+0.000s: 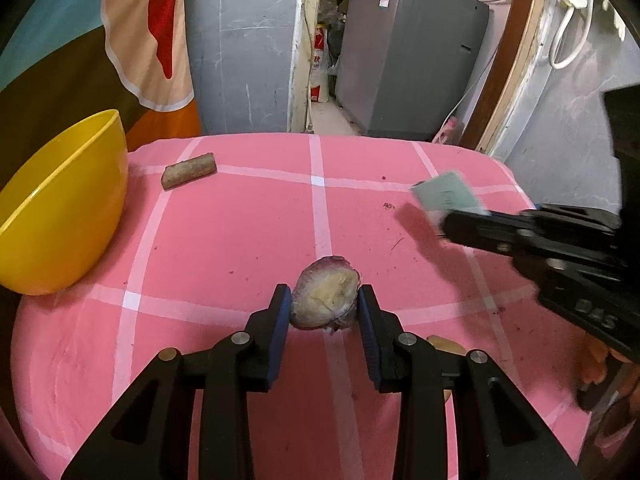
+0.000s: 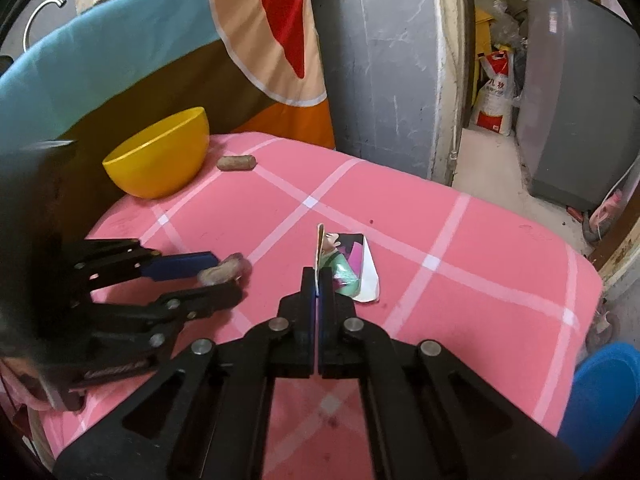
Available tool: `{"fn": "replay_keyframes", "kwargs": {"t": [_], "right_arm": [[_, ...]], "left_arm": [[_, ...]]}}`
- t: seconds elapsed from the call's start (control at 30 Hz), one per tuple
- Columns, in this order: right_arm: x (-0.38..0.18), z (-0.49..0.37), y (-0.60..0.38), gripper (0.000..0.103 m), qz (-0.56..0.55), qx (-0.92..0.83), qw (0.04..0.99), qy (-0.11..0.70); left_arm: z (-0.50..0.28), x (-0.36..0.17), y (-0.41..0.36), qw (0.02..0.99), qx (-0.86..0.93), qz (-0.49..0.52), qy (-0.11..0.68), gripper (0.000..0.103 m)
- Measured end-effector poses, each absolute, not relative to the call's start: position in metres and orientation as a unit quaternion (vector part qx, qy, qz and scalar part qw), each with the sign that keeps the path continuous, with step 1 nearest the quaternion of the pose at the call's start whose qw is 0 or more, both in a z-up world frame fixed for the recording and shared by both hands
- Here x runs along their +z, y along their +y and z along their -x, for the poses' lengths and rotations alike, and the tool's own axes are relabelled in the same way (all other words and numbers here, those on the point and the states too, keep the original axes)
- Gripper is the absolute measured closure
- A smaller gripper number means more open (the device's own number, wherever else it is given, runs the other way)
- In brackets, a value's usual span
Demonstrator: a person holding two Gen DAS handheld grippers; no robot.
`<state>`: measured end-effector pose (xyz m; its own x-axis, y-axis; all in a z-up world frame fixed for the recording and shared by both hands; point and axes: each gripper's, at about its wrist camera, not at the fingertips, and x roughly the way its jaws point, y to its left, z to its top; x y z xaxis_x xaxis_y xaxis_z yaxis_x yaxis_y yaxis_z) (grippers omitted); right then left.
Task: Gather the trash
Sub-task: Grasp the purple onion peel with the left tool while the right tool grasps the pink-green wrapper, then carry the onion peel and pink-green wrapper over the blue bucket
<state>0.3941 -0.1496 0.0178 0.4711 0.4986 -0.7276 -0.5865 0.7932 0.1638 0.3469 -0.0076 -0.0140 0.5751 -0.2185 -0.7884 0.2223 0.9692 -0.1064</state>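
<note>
A pale, purple-edged food scrap (image 1: pixel 326 300) lies on the pink checked tablecloth (image 1: pixel 240 232). My left gripper (image 1: pixel 323 294) is shut on it, a blue pad against each side; the right wrist view shows the same grip (image 2: pixel 228 276) on the scrap (image 2: pixel 224 272). My right gripper (image 2: pixel 319 276) is shut on the upright edge of a printed paper wrapper (image 2: pixel 352 268), whose other part lies folded on the cloth. In the left wrist view the wrapper (image 1: pixel 446 192) sticks out past the right gripper (image 1: pixel 444 224). A brown stick-shaped scrap (image 1: pixel 189 171) lies near the far left.
A yellow bowl (image 1: pixel 60 208) stands at the table's left edge, next to the brown scrap (image 2: pixel 236 162). A draped coloured cloth (image 2: pixel 160 40) hangs behind it. A blue tub (image 2: pixel 604 392) sits on the floor at the right. A grey appliance (image 1: pixel 408 60) stands beyond the far edge.
</note>
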Motion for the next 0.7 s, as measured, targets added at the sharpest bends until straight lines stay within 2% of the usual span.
{"fn": "replay_keyframes", "kwargs": {"t": [0.37,0.7], "right_arm": [[0.044,-0.348,-0.180,0.095,0.039,0.292,0.896,0.332],[0.072,-0.302,-0.206,0.095,0.039,0.257,0.933,0.248]], "left_arm": [[-0.327,-0.011,-0.004,0.899,-0.101,0.035,0.424,0.078],[-0.279,0.027,-0.017,0.936,-0.113,0.062,0.327,0.078]]}}
